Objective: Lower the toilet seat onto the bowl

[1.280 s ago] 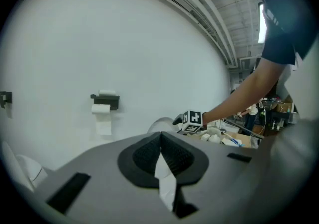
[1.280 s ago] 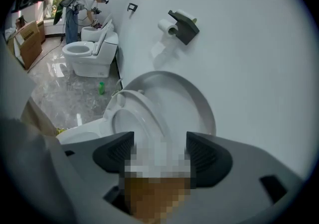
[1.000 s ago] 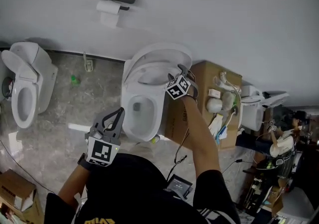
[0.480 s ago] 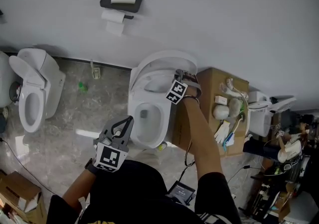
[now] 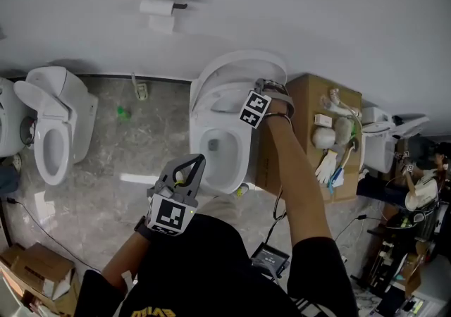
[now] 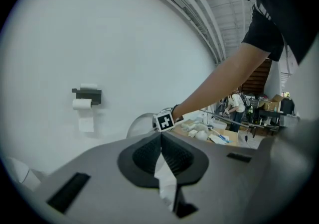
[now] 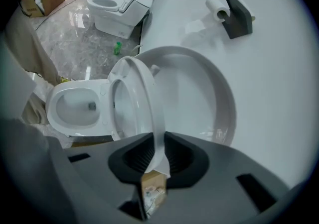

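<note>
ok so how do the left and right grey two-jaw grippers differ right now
The right grey two-jaw gripper has just been closing its jaws and now pinches the rim of the raised white toilet seat; the left grey two-jaw gripper has its jaws together on nothing. The right one is stretched out at the seat; the left one hangs short of the white bowl. Both are the same grey build, jaws closed.

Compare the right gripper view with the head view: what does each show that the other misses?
Only the right gripper view shows the right gripper's jaws, which have just been closing, pressed on the rim of the raised white plastic toilet seat. Only the head view shows the left gripper and the person's black T-shirt. Both show the white ceramic toilet bowl and black wall-mounted paper holder.
</note>
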Motion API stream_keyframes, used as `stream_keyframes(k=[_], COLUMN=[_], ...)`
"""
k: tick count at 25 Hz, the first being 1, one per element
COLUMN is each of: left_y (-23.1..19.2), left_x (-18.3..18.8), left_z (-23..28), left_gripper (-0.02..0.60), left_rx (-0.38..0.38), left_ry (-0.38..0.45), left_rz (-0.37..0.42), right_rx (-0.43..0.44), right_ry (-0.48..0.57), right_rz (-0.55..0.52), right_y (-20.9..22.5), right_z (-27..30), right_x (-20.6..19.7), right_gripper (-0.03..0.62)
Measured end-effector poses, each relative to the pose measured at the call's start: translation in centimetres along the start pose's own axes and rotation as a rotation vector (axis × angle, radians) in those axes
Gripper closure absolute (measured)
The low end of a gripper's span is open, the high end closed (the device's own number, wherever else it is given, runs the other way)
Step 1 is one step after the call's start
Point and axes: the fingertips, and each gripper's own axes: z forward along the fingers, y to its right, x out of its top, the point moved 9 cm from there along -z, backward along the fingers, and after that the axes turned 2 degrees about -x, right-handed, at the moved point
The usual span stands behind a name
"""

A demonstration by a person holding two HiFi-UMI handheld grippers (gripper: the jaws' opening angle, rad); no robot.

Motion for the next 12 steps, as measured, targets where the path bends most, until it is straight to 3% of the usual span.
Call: stream_keyframes(k=[12], left_y=[-1.6], left_x=[-0.7], left_z=[-1.5], left_gripper=[0.571], left_rx=[-0.007], left_ry=[0.008], left_rz=[-0.01], right_rx=[0.095], right_ry=[-0.051], right_rz=[-0.044], right_y=[-0.6], right_z=[-1.1], right_x=[-0.1], right_gripper=[0.533])
